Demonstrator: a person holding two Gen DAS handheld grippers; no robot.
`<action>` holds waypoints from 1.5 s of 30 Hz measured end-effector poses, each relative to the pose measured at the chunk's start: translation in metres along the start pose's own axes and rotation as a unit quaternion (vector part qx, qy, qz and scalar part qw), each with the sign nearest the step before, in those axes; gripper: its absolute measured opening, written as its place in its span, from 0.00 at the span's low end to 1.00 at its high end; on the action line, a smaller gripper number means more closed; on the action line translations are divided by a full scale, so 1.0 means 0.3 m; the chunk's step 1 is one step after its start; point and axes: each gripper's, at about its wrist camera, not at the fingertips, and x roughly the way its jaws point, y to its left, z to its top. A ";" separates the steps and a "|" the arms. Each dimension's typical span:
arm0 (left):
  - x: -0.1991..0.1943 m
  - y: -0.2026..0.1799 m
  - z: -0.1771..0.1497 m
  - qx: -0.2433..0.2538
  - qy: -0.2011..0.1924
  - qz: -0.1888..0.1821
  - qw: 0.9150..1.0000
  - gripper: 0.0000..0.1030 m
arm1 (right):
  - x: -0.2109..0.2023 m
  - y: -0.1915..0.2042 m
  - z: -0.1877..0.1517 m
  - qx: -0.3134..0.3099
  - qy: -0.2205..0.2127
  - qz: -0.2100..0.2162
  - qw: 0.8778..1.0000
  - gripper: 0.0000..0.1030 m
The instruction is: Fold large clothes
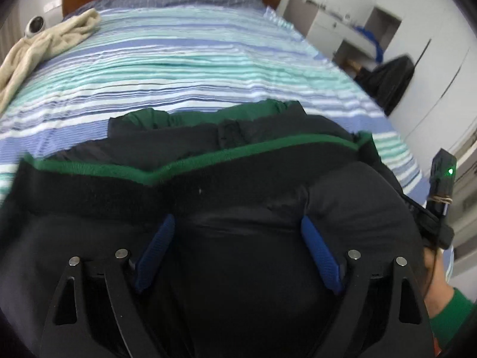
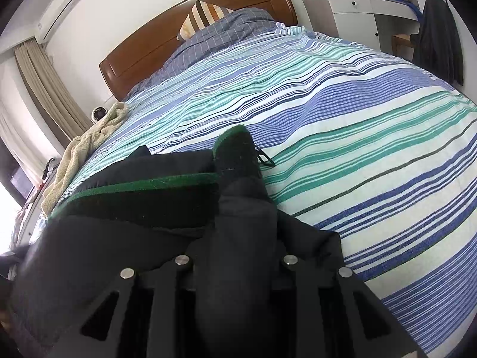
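A large black padded jacket with green fleece trim (image 1: 238, 179) lies at the near end of the striped bed; it also shows in the right wrist view (image 2: 143, 205). My left gripper (image 1: 237, 232) has its blue fingers (image 1: 319, 250) spread wide apart, with a bulge of black jacket between them. My right gripper (image 2: 238, 238) has a thick fold of the jacket bunched between its arms; its fingertips are hidden under the cloth. The right gripper also shows at the right edge of the left wrist view (image 1: 441, 185).
The bed has a blue, green and white striped cover (image 2: 357, 125) and a wooden headboard (image 2: 190, 26). A cream garment (image 1: 41, 44) lies at the bed's left edge. White cabinets (image 2: 357, 15) and a dark hanging cloth (image 2: 438, 35) stand to the right.
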 end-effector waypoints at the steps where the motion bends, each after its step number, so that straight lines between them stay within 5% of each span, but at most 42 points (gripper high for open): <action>1: 0.009 0.019 -0.008 -0.012 -0.002 -0.011 1.000 0.84 | 0.000 -0.004 0.001 0.004 0.000 0.004 1.000 0.25; 11: -0.004 -0.054 -0.013 0.011 0.028 0.061 0.998 0.84 | 0.000 0.001 -0.001 0.003 0.001 0.003 1.000 0.27; 15: -0.114 -0.086 -0.058 0.019 0.036 0.044 0.998 0.84 | -0.018 0.004 0.024 -0.005 0.035 -0.002 0.999 0.28; 20: -0.067 -0.058 -0.129 0.025 0.033 0.060 0.997 0.87 | -0.252 0.048 0.022 -0.030 0.011 0.006 0.999 0.33; 25: -0.018 -0.055 -0.125 0.029 0.033 0.070 0.997 0.91 | -0.567 0.048 -0.161 -0.019 -0.045 0.047 0.998 0.41; 34: -0.184 -0.135 -0.200 0.067 0.031 0.065 0.995 0.84 | -0.820 0.109 -0.548 -0.046 -0.062 0.042 0.996 0.41; 40: -0.107 -0.100 -0.227 0.058 0.028 0.076 0.995 0.88 | -0.804 0.141 -0.637 -0.097 -0.053 0.041 0.993 0.41; 45: -0.179 -0.137 -0.238 0.058 0.032 0.076 0.995 0.83 | -0.812 0.175 -0.653 -0.115 -0.064 0.050 0.990 0.41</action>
